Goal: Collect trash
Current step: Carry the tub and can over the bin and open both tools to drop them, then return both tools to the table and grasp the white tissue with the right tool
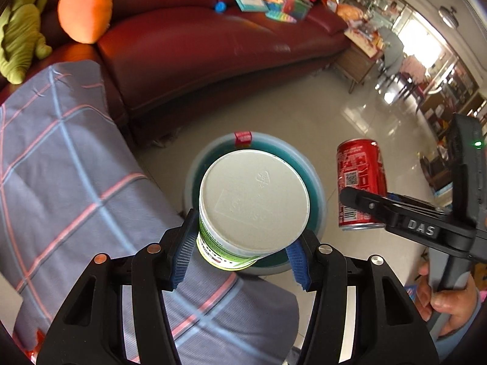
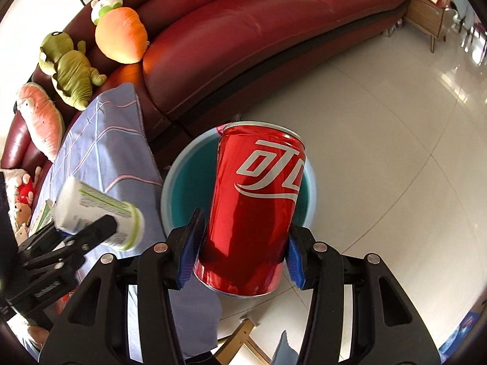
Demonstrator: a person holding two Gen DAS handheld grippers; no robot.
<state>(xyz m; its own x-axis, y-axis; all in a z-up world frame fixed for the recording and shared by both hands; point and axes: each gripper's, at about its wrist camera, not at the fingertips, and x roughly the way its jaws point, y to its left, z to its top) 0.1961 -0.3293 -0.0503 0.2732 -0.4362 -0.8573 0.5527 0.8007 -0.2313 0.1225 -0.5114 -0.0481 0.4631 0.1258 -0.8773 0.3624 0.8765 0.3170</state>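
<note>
With both hands over the teal bin [image 1: 315, 179], left gripper [image 1: 240, 255] fingers clamp the white cup [image 1: 254, 200], base toward the camera, seemingly dead above it, while right gripper [image 2: 240, 258] fingers clamp the red can [image 2: 255, 206], long axis pointing down at the bin's far side.

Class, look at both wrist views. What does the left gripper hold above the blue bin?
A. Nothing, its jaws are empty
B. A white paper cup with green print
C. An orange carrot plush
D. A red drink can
B: the left gripper is clamped on the white paper cup over the blue bin, while the red can sits in the right gripper.
</note>
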